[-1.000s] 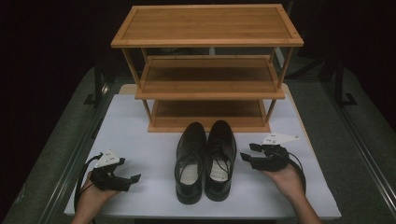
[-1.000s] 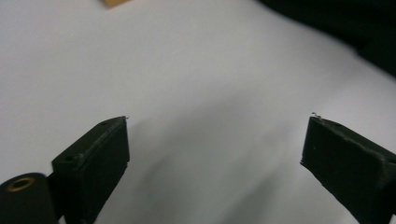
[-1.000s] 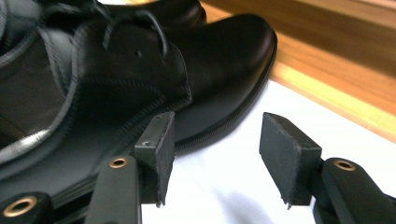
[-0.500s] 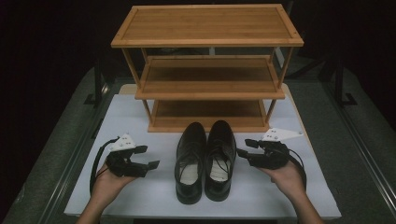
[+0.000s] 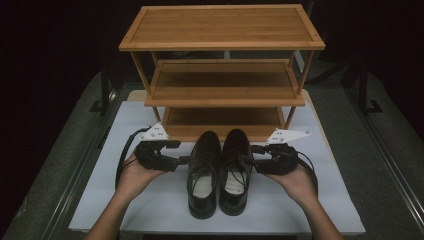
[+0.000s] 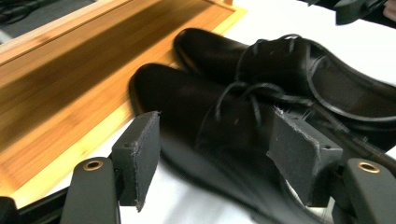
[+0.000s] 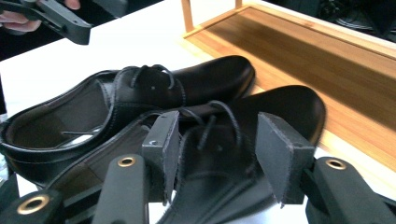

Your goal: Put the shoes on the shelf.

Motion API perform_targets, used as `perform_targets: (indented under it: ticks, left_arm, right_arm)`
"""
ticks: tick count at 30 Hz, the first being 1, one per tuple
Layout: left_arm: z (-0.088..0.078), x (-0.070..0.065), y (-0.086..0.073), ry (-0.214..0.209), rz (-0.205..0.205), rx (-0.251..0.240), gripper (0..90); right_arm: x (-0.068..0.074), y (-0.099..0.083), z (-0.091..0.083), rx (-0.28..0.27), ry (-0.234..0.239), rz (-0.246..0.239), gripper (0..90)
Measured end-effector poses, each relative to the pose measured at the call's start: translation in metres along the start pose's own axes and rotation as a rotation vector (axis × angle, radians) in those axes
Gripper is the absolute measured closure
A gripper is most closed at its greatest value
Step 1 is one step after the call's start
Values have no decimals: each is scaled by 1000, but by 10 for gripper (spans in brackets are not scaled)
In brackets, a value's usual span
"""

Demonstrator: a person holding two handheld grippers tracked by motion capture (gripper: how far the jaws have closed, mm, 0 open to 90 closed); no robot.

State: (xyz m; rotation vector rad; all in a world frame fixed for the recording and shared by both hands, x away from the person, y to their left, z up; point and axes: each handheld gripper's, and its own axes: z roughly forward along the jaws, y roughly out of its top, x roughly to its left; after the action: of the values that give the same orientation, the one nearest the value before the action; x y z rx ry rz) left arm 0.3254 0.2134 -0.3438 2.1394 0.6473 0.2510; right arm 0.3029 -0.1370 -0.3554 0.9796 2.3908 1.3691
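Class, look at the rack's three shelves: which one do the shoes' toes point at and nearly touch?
The bottom shelf, the lowest board, sitting on the white table right ahead of the two black shoes.

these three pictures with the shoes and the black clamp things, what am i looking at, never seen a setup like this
A person at a table holds a tool in each hand: the left hand-held gripper and the right hand-held gripper, each with two padded jaws. One picture looks down from above; the other two come from cameras riding on each gripper, looking along its jaws. On the white table stands a pair of black lace-up shoes, the left shoe and the right shoe, toes toward a three-tier wooden shoe rack. Each gripper comes at its nearer shoe from the side. The left jaws have just been closing; neither gripper grips anything yet.
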Motion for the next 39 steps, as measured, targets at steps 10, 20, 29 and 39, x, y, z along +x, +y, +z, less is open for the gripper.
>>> perform_targets:
  ticks: [10, 20, 29, 39]
  left_arm:
    - [20, -13, 6, -56, 36, 16, 328]
    - [36, -17, -3, -37, 55, 86, 343]
    - [39, -20, -7, -82, 57, 90, 543]
    - [34, -23, -8, -83, 91, 83, 792]
  right_arm:
    - [4, -3, 21, 36, 10, -10, 492]
    - [1, -11, 28, 66, -2, 4, 501]
    - [4, -18, 33, 85, 14, 4, 600]
    - [7, -19, 30, 72, 16, 9, 820]
